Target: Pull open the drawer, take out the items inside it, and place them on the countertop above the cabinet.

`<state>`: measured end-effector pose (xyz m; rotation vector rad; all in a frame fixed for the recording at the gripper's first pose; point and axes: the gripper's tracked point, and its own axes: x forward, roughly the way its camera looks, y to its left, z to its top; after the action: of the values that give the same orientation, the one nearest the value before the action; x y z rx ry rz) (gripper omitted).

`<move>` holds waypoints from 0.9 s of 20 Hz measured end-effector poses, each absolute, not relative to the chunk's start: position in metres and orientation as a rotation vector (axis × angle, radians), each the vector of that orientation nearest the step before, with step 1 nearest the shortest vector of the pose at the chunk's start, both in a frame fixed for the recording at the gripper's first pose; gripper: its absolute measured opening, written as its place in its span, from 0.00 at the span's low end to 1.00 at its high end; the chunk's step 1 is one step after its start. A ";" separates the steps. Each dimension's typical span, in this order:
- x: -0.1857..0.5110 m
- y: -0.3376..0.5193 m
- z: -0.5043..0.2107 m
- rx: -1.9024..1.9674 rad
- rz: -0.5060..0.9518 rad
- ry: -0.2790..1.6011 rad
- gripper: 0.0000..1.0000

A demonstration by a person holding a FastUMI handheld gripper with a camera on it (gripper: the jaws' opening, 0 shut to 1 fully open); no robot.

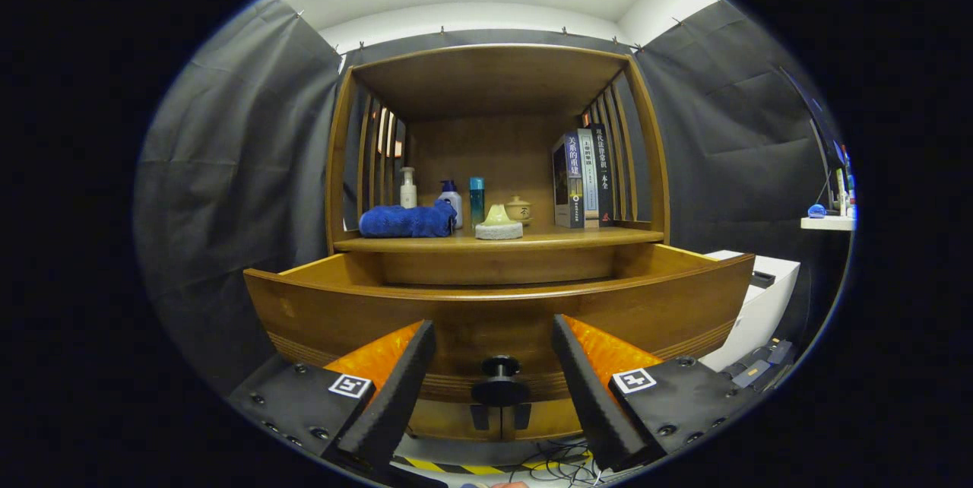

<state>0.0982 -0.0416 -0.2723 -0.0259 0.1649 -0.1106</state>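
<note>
Now the wooden drawer [498, 313] stands pulled out from the cabinet, its curved brown front with grooved bands near the claw [494, 389]. Its dark round knob [500, 368] sits between the claw's spread fingers, touching neither. Far behind, the desk [498, 242] carries a blue towel [407, 220], bottles and books.

A white pump bottle [408, 188] stands at eleven o'clock from the blue towel [407, 220]. Upright books [583, 179] sit at three o'clock from the small lidded jar [518, 210].
</note>
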 end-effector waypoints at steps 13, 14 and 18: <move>0.145 -0.052 -0.278 -0.025 -0.141 0.225 0.97; 0.155 -0.054 -0.277 -0.023 -0.142 0.212 0.97; 0.181 -0.058 -0.282 -0.018 -0.145 0.230 0.97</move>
<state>0.1813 -0.0578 -0.2819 -0.0183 0.2295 -0.1447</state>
